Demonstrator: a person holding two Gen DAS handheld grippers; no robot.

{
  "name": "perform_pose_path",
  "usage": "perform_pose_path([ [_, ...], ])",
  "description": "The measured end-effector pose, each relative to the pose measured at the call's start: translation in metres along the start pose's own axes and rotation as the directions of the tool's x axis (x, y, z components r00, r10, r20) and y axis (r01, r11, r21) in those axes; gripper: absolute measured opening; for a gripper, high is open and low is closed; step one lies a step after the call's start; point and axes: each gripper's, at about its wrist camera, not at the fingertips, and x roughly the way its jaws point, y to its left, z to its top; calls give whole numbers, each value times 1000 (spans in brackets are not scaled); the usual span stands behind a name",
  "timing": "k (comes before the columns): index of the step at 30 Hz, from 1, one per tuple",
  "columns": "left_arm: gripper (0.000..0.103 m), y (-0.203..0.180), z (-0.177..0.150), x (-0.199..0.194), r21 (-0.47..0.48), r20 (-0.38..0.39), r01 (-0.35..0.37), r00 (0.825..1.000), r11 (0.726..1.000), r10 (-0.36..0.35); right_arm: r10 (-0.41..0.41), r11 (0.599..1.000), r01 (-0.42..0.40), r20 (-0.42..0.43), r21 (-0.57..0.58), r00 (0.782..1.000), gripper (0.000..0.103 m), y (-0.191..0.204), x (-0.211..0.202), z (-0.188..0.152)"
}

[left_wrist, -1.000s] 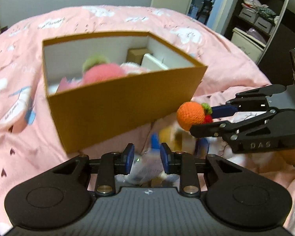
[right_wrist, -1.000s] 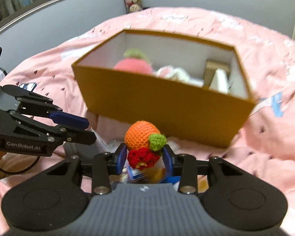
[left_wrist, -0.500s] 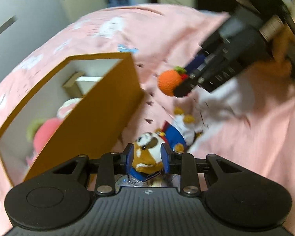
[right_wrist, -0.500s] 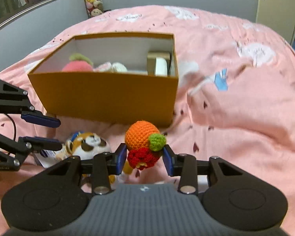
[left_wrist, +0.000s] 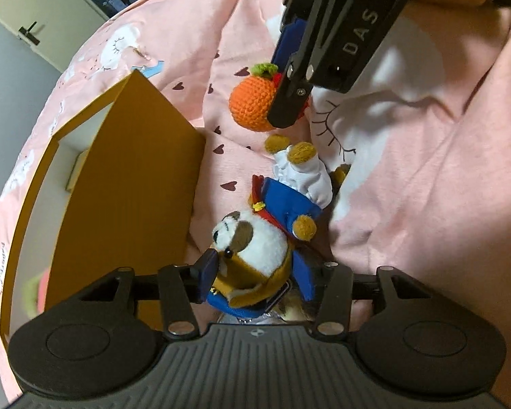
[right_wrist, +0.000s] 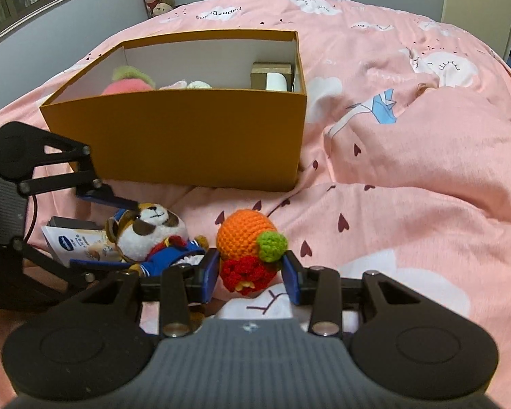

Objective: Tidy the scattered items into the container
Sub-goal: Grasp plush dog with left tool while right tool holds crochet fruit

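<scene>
Right gripper (right_wrist: 250, 274) clamped on crochet fruit (right_wrist: 247, 238) — lift into box (right_wrist: 187, 129) next. Left gripper (left_wrist: 255, 274) just opened wide around plush dog (left_wrist: 255, 242) — closing needed.

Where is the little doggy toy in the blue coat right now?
The plush dog lies on the pink bedspread in front of the orange box, its head between the open left gripper fingers.

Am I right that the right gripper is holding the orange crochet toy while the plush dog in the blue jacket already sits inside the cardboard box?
Not quite. The right gripper does hold the orange crochet toy, but the plush dog still lies on the pink bedspread in front of the cardboard box, between the left gripper's open fingers. The right wrist view shows it.
</scene>
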Motion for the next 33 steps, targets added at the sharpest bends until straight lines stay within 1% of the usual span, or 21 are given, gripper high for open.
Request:
perform_pose_path([
  [3,58,-2,1,10,18,-10,-32,999,999,32,-3,1000,3,-2,-3,1000,43,1,0,-1],
  [7,59,-3,2,18,16,-14,-59,998,998,59,-4,1000,4,-8,-2,1000,43,0,2,-1],
  [11,55,-5,5,21,-6,-10,-81,997,997,81,-5,1000,5,-7,0,1000,43,0,3,-2],
  [15,50,-6,4,16,-63,5,-98,995,993,99,-3,1000,3,-2,5,1000,43,-1,3,-4],
  [18,49,-3,2,7,-137,24,-90,995,986,94,-3,1000,3,1,5,1000,43,-1,2,-4],
  [22,47,0,-2,-9,-230,58,-65,995,971,81,-3,1000,3,9,5,1000,43,0,1,-1],
  [25,47,3,-6,-25,-299,85,-43,994,953,72,-5,1000,5,21,4,1000,43,1,-2,0],
  [27,47,8,-9,-37,-356,108,-20,992,934,62,-3,1000,3,34,3,999,43,2,-5,3],
  [30,47,17,-15,-54,-441,145,20,988,897,50,-4,1000,4,54,-4,999,43,3,-10,7],
  [33,47,25,-21,-72,-511,197,65,979,857,43,8,1000,-8,72,-7,997,43,4,-15,12],
])
